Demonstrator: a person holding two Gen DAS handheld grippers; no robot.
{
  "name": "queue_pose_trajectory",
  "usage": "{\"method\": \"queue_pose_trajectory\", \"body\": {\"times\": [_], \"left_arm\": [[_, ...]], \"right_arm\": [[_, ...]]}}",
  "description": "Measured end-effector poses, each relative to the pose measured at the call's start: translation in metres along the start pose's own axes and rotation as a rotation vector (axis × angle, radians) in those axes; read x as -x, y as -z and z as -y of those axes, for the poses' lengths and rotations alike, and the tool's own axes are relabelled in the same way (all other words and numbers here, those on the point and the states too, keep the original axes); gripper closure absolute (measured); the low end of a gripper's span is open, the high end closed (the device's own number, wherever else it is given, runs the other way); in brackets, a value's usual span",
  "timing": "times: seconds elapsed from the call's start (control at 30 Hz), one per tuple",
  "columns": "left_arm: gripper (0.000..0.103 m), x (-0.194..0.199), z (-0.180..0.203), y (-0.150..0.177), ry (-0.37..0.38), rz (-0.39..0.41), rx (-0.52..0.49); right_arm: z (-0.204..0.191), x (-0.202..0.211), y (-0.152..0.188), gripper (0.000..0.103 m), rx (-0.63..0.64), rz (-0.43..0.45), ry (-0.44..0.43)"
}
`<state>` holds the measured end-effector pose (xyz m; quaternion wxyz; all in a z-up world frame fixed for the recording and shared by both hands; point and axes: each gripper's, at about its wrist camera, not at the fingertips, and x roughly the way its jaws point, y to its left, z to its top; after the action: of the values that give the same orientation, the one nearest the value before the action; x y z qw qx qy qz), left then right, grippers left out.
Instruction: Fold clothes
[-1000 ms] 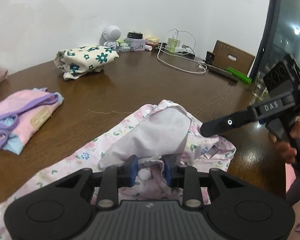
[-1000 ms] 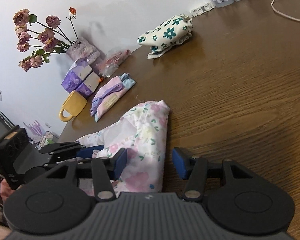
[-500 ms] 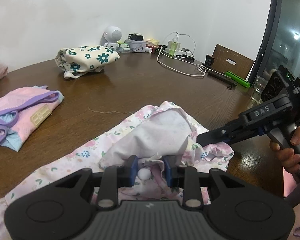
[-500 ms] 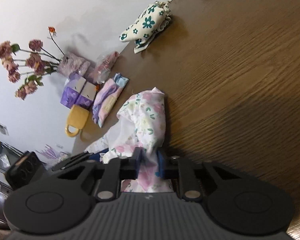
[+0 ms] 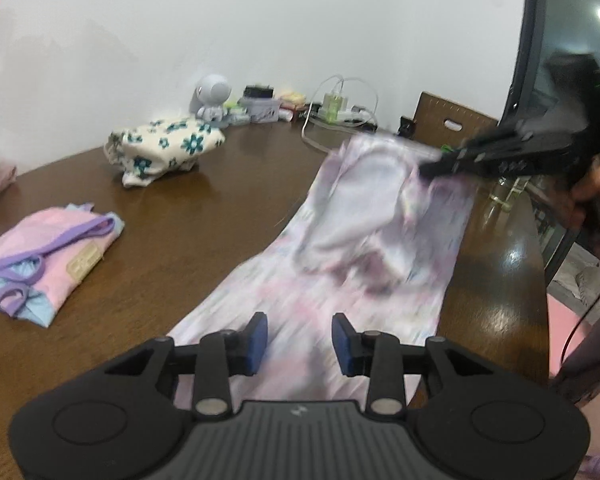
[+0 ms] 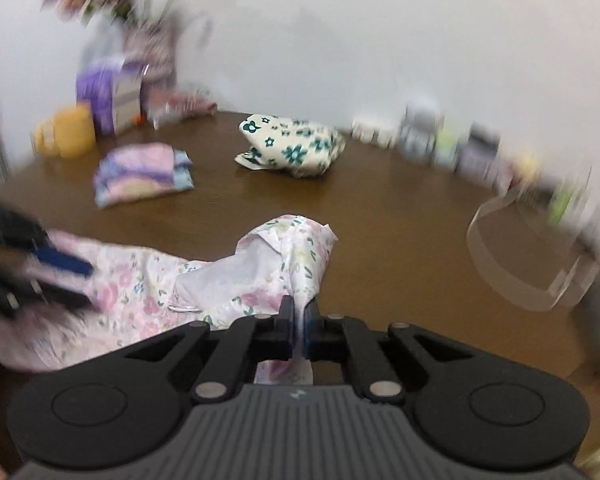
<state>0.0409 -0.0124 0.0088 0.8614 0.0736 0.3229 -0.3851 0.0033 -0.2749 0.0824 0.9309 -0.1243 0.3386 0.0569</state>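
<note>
Floral garment [image 5: 364, 264]: pale pink print, stretched across the brown worktop [image 5: 204, 208], one end raised.

Right gripper [image 6: 299, 320]: jaws closed tight on a fold of the garment's edge; the cloth runs out ahead of the pads and away to their left.

Left gripper [image 5: 299, 338]: jaws part-way apart, having just opened further; garment passes below and between the blue pads [image 5: 257, 338], blurred, so contact cannot be told.

Ahead and left of the left gripper: folded pink-and-lilac garment [image 5: 40, 256]; further off, folded cream garment with teal flowers [image 5: 164, 148].
</note>
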Motion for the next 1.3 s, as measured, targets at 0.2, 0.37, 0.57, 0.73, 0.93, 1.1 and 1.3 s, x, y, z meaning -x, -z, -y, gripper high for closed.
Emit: {"method": "queue_pose_trajectory", "body": {"times": [0.2, 0.37, 0.57, 0.73, 0.93, 1.1, 1.3], "left_arm": [[0.07, -0.016, 0.002, 0.007, 0.003, -0.051, 0.008], [0.068, -0.011, -0.002, 0.008, 0.027, -0.035, 0.035], [0.063, 0.008, -0.011, 0.004, 0.08, 0.042, 0.08], [0.061, 0.028, -0.012, -0.021, 0.137, 0.151, 0.106], [0.084, -0.003, 0.002, -0.054, 0.088, 0.097, 0.059], [0.084, -0.031, -0.014, -0.051, 0.074, 0.038, 0.141], [0.084, -0.035, -0.022, -0.039, 0.061, 0.002, 0.165]], "right_arm": [[-0.075, 0.006, -0.011, 0.099, 0.394, 0.046, 0.077], [-0.131, -0.007, 0.002, 0.098, 0.537, 0.018, -0.055], [-0.141, -0.026, 0.008, 0.097, 0.458, -0.026, -0.138], [-0.129, -0.032, 0.013, 0.094, 0.331, -0.025, -0.194], [-0.115, -0.027, 0.022, 0.085, 0.201, 0.007, -0.266], [-0.087, 0.003, 0.027, 0.079, 0.047, 0.055, -0.405], [-0.049, 0.002, 0.029, 0.075, -0.099, 0.101, -0.299]]}}
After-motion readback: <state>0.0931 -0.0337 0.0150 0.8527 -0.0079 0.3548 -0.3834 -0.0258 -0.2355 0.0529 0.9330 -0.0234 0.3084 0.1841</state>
